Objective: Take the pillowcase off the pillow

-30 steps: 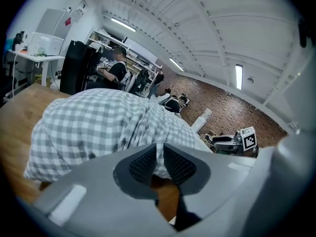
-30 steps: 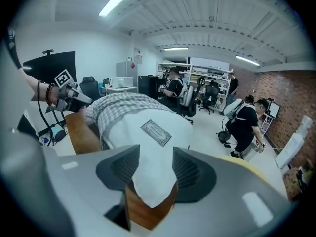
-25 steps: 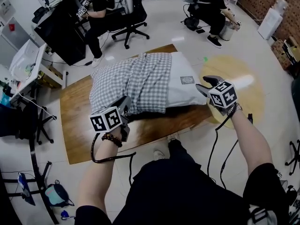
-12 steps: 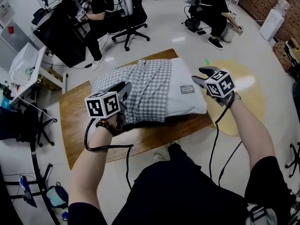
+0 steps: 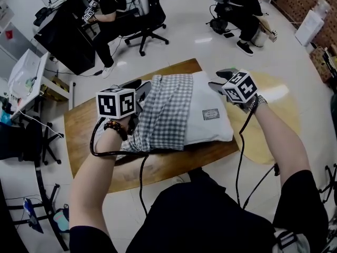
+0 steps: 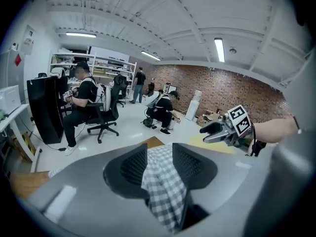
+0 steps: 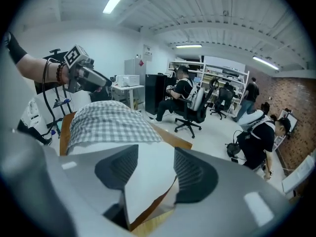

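A white pillow (image 5: 210, 96) lies on the wooden table (image 5: 79, 130), its left part inside a grey checked pillowcase (image 5: 163, 109). My left gripper (image 5: 138, 87) is at the pillowcase's far left edge. Its jaws have just been opening, and a fold of the checked pillowcase (image 6: 163, 191) lies loosely between them in the left gripper view (image 6: 160, 162). My right gripper (image 5: 218, 78) is at the pillow's bare far right corner. In the right gripper view (image 7: 155, 167) that white pillow corner (image 7: 148, 191) fills the gap between the pads, with the pillowcase (image 7: 106, 122) beyond.
A round yellow patch of floor (image 5: 274, 104) lies right of the table. Beyond the table, people sit on black office chairs (image 5: 145, 20) and one crouches (image 5: 237, 9). A black cabinet (image 5: 66, 36) and desks stand at the left. Gripper cables hang over the table's near edge.
Both grippers have moved toward the far side of the pillow. The left one rose from the pillowcase's near left corner to its far left edge, and the near left fabric is now bunched.
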The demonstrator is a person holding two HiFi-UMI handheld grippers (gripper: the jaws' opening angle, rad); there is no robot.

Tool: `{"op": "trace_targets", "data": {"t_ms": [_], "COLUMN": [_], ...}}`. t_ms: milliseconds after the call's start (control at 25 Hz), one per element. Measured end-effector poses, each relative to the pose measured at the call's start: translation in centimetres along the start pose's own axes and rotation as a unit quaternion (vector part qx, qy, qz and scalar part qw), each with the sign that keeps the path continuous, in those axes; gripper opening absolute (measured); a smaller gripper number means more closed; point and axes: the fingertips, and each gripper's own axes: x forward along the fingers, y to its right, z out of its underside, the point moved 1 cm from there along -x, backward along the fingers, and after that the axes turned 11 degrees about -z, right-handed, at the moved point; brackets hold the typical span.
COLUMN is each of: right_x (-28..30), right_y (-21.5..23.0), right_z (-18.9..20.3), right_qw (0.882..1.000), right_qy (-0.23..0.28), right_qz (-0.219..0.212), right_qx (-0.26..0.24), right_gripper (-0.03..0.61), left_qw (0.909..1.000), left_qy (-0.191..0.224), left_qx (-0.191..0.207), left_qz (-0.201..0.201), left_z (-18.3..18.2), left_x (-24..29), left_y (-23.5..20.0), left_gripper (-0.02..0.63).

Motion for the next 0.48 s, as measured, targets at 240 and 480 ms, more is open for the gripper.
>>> {"op": "trace_targets", "data": {"t_ms": [240, 480], "right_x": [3.3, 6.2], "right_y": [3.1, 6.0], "right_z": [0.5, 0.7], "right_qw": [0.999, 0.996], "right_qy": [-0.027, -0.053], "right_qz": [-0.037, -0.073], "right_qx": [-0.006, -0.001], "right_gripper": [0.247, 0.258], "left_qw": [0.9989, 0.9928], "left_qy": [-0.031, -0.093], "left_qx": [0.033, 0.066], "left_qz": [0.01, 0.035], "left_z": [-1.2, -1.8], "left_x": [5.0, 10.0], "left_y": [0.0, -0.2], "left_gripper": [0.175, 0.195]}}
